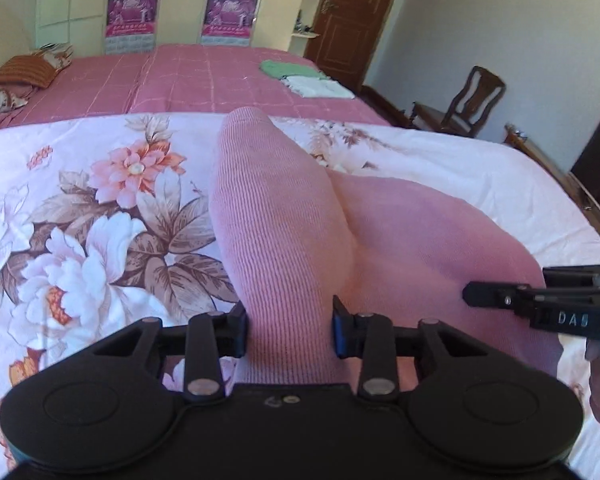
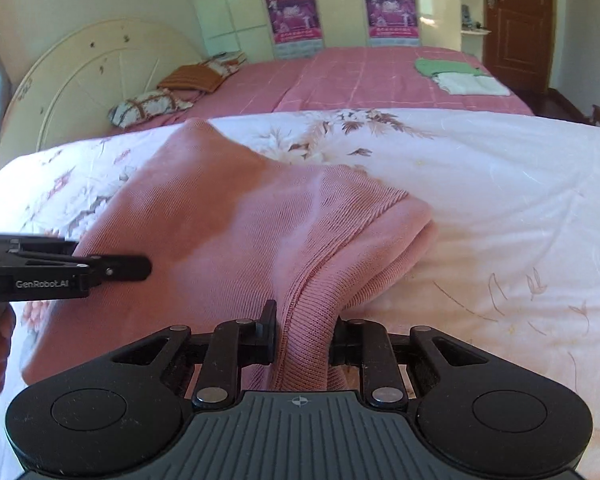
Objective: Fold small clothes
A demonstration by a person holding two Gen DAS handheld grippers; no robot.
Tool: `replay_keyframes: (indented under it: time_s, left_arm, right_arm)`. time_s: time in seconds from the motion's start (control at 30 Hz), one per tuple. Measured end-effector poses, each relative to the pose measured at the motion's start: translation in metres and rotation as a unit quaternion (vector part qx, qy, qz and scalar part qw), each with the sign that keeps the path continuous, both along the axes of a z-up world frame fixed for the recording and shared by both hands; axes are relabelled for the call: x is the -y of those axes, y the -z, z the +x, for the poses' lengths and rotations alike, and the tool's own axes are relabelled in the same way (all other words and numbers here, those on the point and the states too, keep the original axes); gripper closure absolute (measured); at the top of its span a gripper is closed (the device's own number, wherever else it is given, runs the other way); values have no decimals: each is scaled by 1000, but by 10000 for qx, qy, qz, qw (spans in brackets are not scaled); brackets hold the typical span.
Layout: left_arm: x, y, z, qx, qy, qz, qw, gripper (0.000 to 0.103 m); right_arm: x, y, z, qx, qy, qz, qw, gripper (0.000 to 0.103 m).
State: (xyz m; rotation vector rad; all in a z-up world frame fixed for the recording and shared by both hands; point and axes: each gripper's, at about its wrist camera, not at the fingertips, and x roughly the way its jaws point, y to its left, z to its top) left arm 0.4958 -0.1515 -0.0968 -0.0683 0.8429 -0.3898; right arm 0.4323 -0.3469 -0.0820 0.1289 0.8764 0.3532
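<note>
A pink ribbed knit garment (image 1: 284, 216) lies on the floral white quilt (image 1: 100, 208). My left gripper (image 1: 290, 328) is shut on a long rolled part of it, which runs away from me. In the right wrist view the same garment (image 2: 220, 224) spreads to the left, and my right gripper (image 2: 304, 338) is shut on its ribbed edge, lifting a fold. Each gripper shows in the other's view: the right gripper at the right edge (image 1: 540, 304), the left gripper at the left edge (image 2: 60, 272).
A folded green garment (image 1: 288, 69) and a white one (image 1: 320, 87) lie on the pink bedspread (image 1: 180, 80) beyond the quilt. Pillows (image 1: 24, 72) lie at the far left by the headboard (image 2: 92, 80). A wooden chair (image 1: 464, 104) and a door (image 1: 352, 16) stand on the right.
</note>
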Motion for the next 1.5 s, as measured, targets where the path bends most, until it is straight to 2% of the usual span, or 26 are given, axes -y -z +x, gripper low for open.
replay_keyframes:
  time_s: [0.1, 0.17, 0.33, 0.57, 0.73, 0.87, 0.9, 0.93, 1.0, 1.07, 1.17, 1.2, 1.23, 1.3, 1.4, 1.47, 1.5]
  left_arm:
    - [-11, -17, -14, 268, 250, 187, 9992, 68]
    - [-31, -27, -20, 357, 287, 151, 9988, 68]
    - [-108, -52, -30, 507, 166, 175, 9984, 68]
    - [-231, -74, -52, 520, -212, 372, 9977, 68]
    - [-313, -62, -72, 305, -509, 215, 9980, 68]
    - [-363, -21, -79, -130, -799, 12, 9967, 64]
    - [-374, -6, -78, -354, -890, -139, 9953, 53]
    - [-383, 4, -80, -380, -1013, -410, 9933, 39]
    - [-401, 14, -87, -228, -1138, -1032, 9879, 38]
    - [-409, 17, -90, -140, -1151, -1275, 9850, 38]
    - [-414, 8, -88, -86, -1068, -1266, 9862, 38]
    - [-417, 3, -87, 11, -1070, -1247, 9864, 38]
    - [-420, -1, -85, 116, -1059, -1258, 9863, 38]
    - [-430, -4, -76, 186, -1034, -1342, 9854, 39]
    - [-428, -4, -51, 73, -965, -1173, 9884, 41]
    - [-426, -1, -39, 41, -862, -1178, 9893, 41]
    - [-426, 2, -34, 9, -805, -1214, 9893, 41]
  right_arm:
    - [-14, -24, -11, 270, 106, 104, 9995, 82]
    - [-34, -40, -16, 430, 30, 24, 9991, 81]
    - [-105, -67, -29, 700, -179, -56, 9974, 81]
    - [-220, -71, -21, 711, -536, 255, 9957, 81]
    - [-299, -56, -19, 561, -954, 442, 9929, 81]
    - [-350, -29, -20, 372, -1283, 374, 9903, 81]
    - [-357, -16, -20, 230, -1306, 404, 9904, 81]
    - [-360, -3, -21, 116, -1274, 371, 9911, 81]
    - [-360, 24, -20, -223, -1016, 320, 9941, 81]
    - [-348, 36, -25, -263, -787, 644, 9945, 81]
    - [-346, 29, -25, -301, -830, 614, 9942, 78]
    - [-345, 24, -23, -330, -813, 609, 9943, 71]
    - [-342, 16, -22, -272, -722, 629, 9950, 56]
    - [-331, 6, -18, -68, -550, 895, 9944, 45]
    - [-324, 15, 12, -453, -169, 1010, 9937, 45]
    - [-324, 20, 26, -433, -38, 971, 9943, 47]
    - [-326, 22, 30, -384, -82, 933, 9949, 62]
